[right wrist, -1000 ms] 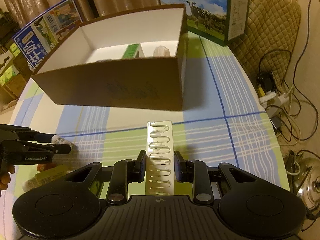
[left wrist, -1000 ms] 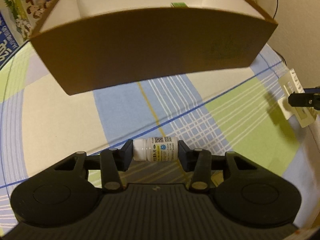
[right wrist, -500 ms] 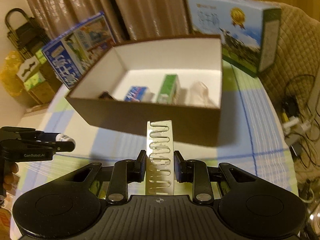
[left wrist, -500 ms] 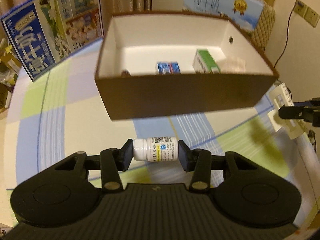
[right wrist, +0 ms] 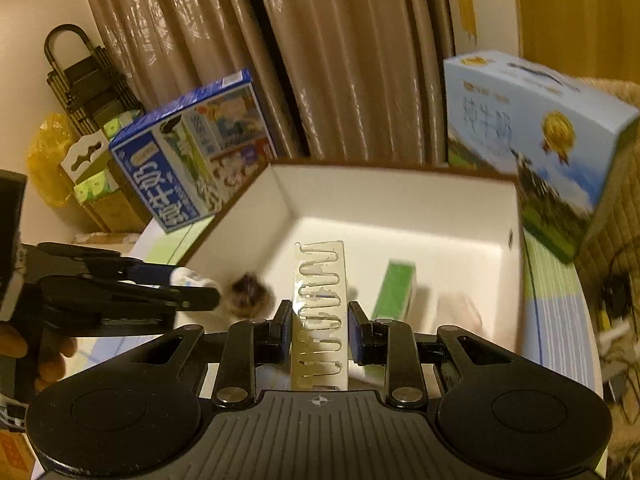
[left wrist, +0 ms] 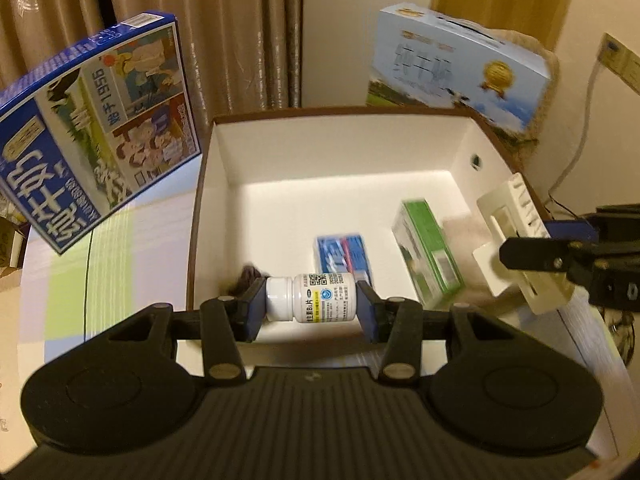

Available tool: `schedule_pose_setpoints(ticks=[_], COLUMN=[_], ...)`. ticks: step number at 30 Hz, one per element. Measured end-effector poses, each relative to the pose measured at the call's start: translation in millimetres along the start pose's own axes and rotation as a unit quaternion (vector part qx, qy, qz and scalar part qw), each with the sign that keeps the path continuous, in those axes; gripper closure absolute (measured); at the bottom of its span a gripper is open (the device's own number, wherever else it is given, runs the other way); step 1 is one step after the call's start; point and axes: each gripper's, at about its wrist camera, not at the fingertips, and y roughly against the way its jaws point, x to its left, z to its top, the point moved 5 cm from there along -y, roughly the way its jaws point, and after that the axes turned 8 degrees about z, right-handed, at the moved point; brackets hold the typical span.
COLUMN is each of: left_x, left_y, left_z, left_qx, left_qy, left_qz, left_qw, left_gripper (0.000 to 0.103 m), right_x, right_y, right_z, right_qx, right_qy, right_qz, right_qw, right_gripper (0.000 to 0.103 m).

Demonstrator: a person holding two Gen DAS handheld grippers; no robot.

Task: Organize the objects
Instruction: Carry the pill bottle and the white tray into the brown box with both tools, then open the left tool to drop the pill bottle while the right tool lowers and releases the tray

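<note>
- Beige pleated curtains (right wrist: 320, 60) behind; checked tablecloth (left wrist: 68, 272) in green, white and pale blue below; open brown carton with white lining (left wrist: 340, 152) at centre.
- Far left: blue milk box (left wrist: 92, 128), tilted, printed "1956" among large Chinese characters; not otherwise legible at this blur.
- Left gripper (left wrist: 311, 302) clamped end to end on small white pill bottle (left wrist: 312, 298): cap toward left pad, base toward right pad, long axis lying crosswise, level between the pads.
- Bottle label: QR code, round blue mark, yellow band, "B1" plus Chinese text; finer print too small.
- Key relation: bottle hanging above carton's near-left floor, inside the front wall's line; drop point straight beneath, so release probably needs only a short lowering. Dark fuzzy lump (left wrist: 248, 276) just left of the bottle, blue-and-red flat packet (left wrist: 344, 254) just behind it; landing between them likely.
- Further right inside carton: green-and-white box (left wrist: 428, 252), pale translucent bag (left wrist: 464, 228) beside it.
- Right gripper (right wrist: 319, 332) pinching cream plastic card with slotted comb cut-outs (right wrist: 320, 312), long axis pointing forward and up, over carton's near-right edge; no writing visible on it.
- Nearer to carton's left half: left gripper; right half: right gripper.
- Far right: light-blue milk box (right wrist: 532, 136) with gold medal, cow and pasture picture, large Chinese characters blurred.
</note>
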Motion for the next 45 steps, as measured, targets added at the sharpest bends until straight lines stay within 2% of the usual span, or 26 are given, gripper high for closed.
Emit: schedule_pose_setpoints(ticks=[8,12,21,26,28,30,32,35,42,45], left_x=[0.7,-0.6,-15.6,-15.5,-13.4,-11.0,-9.4,-6.9,-1.5,2.9], left_y=[-76.6,-111.6,-168.4,-187.6,-188.9,-187.0,-184.8,-177.4,-145.2,-128.0], left_z=[45.5,58.0,64.1,59.9,60.4,62.6,64.7,67.8,74.0,77.0], left_qx=[0.025,0.046,0.081,0.105,0.108,0.102,0.098,0.091,0.066,0.047], left_qy=[-0.022,-0.013,-0.059,-0.058,-0.051,-0.047,-0.049,-0.038,-0.024,-0.021], left_qz=[0.040,0.031,0.056,0.063,0.060,0.061,0.064,0.047,0.017,0.022], left_qw=[0.9987,0.9983,0.9934,0.9907,0.9910,0.9918,0.9919,0.9940,0.9974,0.9984], left_gripper=[0.061,0.061,0.061,0.061,0.061,0.053,0.050,0.046,0.046,0.038], right_x=[-25.6,-37.6,-56.6,-64.7,-66.0,-66.9,-66.1,-64.5,-63.1,-61.1], right_y=[-49.4,-69.1,-82.9,-85.5,-86.5,-87.9,-88.6,-91.0,-96.5,-96.8], right_z=[35.1,38.7,34.8,32.7,32.0,31.4,31.0,32.4,37.4,39.5], right_qx=[0.005,0.014,0.022,0.026,0.028,0.029,0.029,0.029,0.030,0.028], right_qy=[-0.008,-0.015,-0.037,-0.042,-0.044,-0.044,-0.046,-0.042,-0.036,-0.032], right_qz=[-0.015,-0.023,-0.030,-0.034,-0.033,-0.035,-0.033,-0.031,-0.030,-0.029], right_qw=[1.000,1.000,0.999,0.998,0.998,0.998,0.998,0.998,0.998,0.999], right_gripper=[0.078,0.078,0.078,0.078,0.078,0.078,0.078,0.078,0.078,0.078])
